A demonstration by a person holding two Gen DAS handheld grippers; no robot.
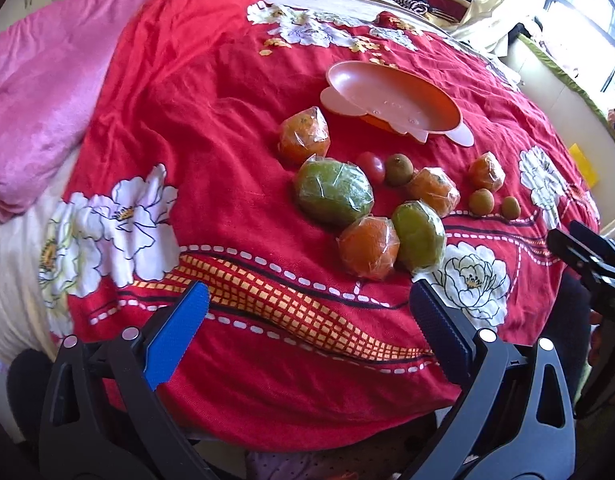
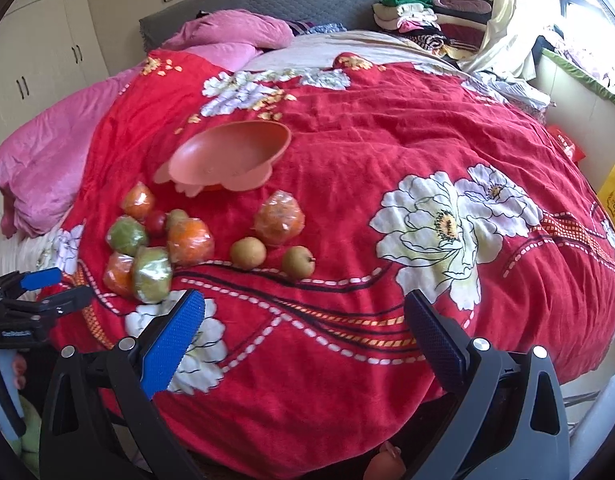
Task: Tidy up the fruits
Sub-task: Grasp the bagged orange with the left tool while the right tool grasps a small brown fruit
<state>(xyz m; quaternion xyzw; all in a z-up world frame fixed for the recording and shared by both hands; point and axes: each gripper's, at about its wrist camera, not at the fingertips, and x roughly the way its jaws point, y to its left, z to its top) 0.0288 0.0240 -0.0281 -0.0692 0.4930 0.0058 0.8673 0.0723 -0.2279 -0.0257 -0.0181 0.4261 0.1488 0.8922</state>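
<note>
My left gripper (image 1: 307,304) hangs wide apart and empty over the red bedspread (image 1: 227,160), and my right gripper (image 2: 303,312) is just as wide and empty. Ahead, the wrapped fruits (image 1: 333,192) lie clustered on the bedspread near the orange bowl (image 1: 391,100). Only the right view gives me the headboard (image 2: 267,0) and cupboards (image 2: 39,60); the left shows the fruits closer.

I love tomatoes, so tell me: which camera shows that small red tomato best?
The left wrist view: the small red tomato sits nearly unobstructed beside the brown kiwi. In the right wrist view, it appears smaller, wedged among wrapped fruits.
</note>
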